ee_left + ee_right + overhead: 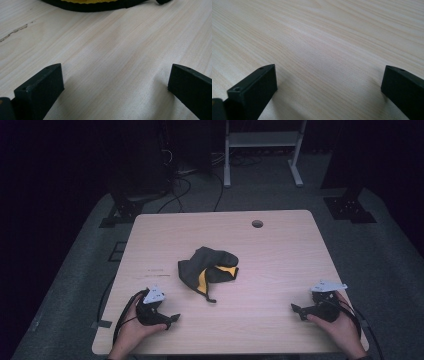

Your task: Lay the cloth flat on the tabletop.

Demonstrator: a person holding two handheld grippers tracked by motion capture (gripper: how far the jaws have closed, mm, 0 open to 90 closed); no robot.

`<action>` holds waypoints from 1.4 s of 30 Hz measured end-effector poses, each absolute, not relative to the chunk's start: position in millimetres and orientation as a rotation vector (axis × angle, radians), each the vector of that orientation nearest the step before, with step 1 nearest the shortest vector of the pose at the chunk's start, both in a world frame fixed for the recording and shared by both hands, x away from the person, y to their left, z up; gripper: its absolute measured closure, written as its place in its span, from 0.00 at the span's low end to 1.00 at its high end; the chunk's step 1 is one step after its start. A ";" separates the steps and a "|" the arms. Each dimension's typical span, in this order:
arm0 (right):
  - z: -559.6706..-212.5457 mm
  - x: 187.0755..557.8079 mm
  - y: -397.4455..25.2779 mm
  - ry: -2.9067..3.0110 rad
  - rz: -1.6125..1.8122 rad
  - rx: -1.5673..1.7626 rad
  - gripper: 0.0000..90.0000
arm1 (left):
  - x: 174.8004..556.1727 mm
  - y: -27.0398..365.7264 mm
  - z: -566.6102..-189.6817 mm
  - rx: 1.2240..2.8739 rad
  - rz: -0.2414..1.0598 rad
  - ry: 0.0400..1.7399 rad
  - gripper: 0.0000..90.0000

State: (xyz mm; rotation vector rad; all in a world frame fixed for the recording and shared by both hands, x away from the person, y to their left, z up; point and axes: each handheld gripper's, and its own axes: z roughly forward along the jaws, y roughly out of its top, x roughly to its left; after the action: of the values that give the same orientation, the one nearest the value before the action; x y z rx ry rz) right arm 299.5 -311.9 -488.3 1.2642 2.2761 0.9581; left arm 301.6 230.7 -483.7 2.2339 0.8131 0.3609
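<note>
Dark room, pale wood bench [280, 250] mid frame. Black cloth with yellow lining [207, 271] lies crumpled at bench centre, untouched. Left gripper [170, 318] low at lower left, hand wrapped round it from below, pointing right; jaws wide apart, holding nothing. Right gripper [295, 308] at lower right, pointing left, jaws wide apart, nothing between them
</note>
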 end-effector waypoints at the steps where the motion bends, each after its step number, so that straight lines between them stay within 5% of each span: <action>1: -488.3 299.5 -311.9 2.276 0.958 1.264 0.00 | 301.5 230.9 -483.6 2.232 0.362 0.817 0.00; 13: -488.2 299.4 -311.7 2.274 0.958 1.267 0.00 | 303.3 239.7 -471.3 2.188 0.383 0.832 0.23; 42: -488.2 300.1 -311.2 2.271 0.955 1.271 0.00 | 380.3 173.4 -408.0 2.073 0.394 0.712 0.18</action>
State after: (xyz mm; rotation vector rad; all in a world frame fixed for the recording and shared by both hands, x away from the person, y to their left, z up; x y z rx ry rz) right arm 300.1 -311.2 -488.2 1.2713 2.2712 0.9548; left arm 380.3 173.4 -408.0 2.0727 0.7115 0.3942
